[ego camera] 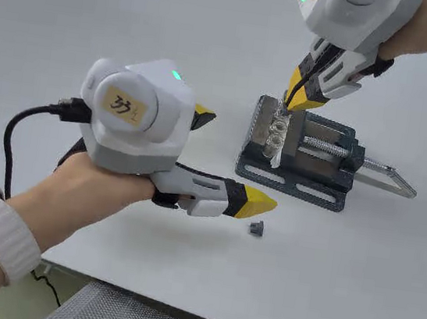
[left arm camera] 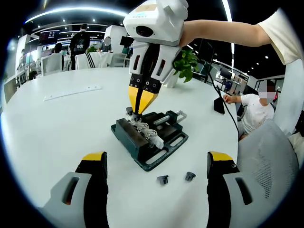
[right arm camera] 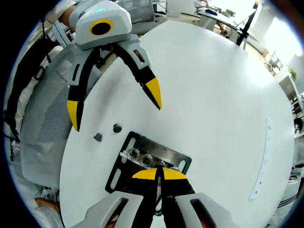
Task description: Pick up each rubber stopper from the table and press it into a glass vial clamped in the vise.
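1. Rubber stoppers [left arm camera: 163, 179]: two lie loose on the white table [ego camera: 178, 13], just in front of the vise [ego camera: 322, 170].
2. Glass vials [ego camera: 278, 133] stand in a row, clamped in the vise.
3. Right gripper [ego camera: 295, 106]: jaws together, tips at the end vial's mouth; I cannot tell if anything is pinched.
4. Left gripper [ego camera: 241, 161]: jaws wide apart, empty, near the stoppers.

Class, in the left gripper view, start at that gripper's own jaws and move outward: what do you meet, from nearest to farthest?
rubber stoppers → vise → potted plant
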{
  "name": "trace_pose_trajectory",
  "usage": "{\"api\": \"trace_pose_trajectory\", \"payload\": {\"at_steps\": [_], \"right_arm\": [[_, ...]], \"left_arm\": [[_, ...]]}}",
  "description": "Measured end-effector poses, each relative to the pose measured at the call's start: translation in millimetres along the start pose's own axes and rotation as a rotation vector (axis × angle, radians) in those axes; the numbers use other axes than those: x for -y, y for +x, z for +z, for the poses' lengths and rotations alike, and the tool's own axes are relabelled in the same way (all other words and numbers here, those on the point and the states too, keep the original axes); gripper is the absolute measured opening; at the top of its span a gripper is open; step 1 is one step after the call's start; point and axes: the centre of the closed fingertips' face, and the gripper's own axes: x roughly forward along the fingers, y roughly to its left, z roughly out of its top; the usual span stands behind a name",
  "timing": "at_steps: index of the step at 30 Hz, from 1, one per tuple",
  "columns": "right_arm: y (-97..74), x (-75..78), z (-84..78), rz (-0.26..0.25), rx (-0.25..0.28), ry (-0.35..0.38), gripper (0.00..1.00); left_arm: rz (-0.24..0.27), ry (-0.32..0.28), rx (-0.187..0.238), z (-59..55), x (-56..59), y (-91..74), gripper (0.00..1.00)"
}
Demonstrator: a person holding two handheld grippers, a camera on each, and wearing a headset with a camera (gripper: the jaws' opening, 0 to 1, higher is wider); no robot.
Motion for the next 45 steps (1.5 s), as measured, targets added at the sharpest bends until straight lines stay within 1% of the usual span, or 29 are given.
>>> {"api": "trace_pose_trajectory", "payload": {"at_steps": [1,5,10,16,21,26,30,31,36,40,42,43,45], "right_arm": [[-0.4,-0.7,0.3,0.0,0.0,0.01,0.0],[-0.7,-1.7,0.8,0.0,-0.003,0.0,0.0],[-1.5,-1.4,1.0,0.0,0.001,0.015,0.0],[-0.1,3.8,0.5,0.006,-0.018,0.015,0.0],[-1.6,-3.0,1.9,0.012,-0.028,0.021,0.0],[-1.2,-3.9,2.2,0.021,-0.026,0.034,0.0],[-1.8,-4.9,3.4,0.026,-0.037,0.039,0.0],[-2.5,-6.5,4.1,0.029,-0.038,0.052,0.0],[-4.1,-11.1,5.4,0.041,-0.042,0.058,0.0],[0.4,-1.4,1.9,0.05,-0.046,0.063,0.0],[-0.4,-4.5,0.1,0.053,-0.059,0.063,0.0],[-0.1,-4.4,0.5,0.053,-0.064,0.052,0.0],[0.6,-3.4,0.5,0.054,-0.064,0.056,0.0]], "left_arm": [[0.001,0.0,0.001,0.2,-0.3,-0.1,0.85],[0.007,0.0,0.001,0.2,-5.0,-1.8,0.85],[0.014,-0.001,0.001,0.0,-8.3,-2.8,0.85],[0.013,-0.004,0.0,-0.4,-7.1,-1.7,0.85],[0.014,-0.006,0.003,0.1,-6.8,-0.7,0.85],[0.016,-0.01,0.001,-2.0,-8.9,-0.3,0.85],[0.018,-0.013,-0.001,-2.7,-9.7,-0.5,0.85],[0.019,-0.014,-0.001,-2.9,-10.1,-0.4,0.85],[0.019,-0.017,0.001,-2.4,-9.9,0.3,0.85],[0.02,-0.018,-0.001,-3.1,-11.0,0.5,0.85],[0.02,-0.022,0.0,-3.7,-12.1,0.3,0.85],[0.02,-0.022,0.0,-4.0,-12.4,0.1,0.85],[0.022,-0.022,-0.002,-4.6,-12.6,-0.4,0.85]]}}
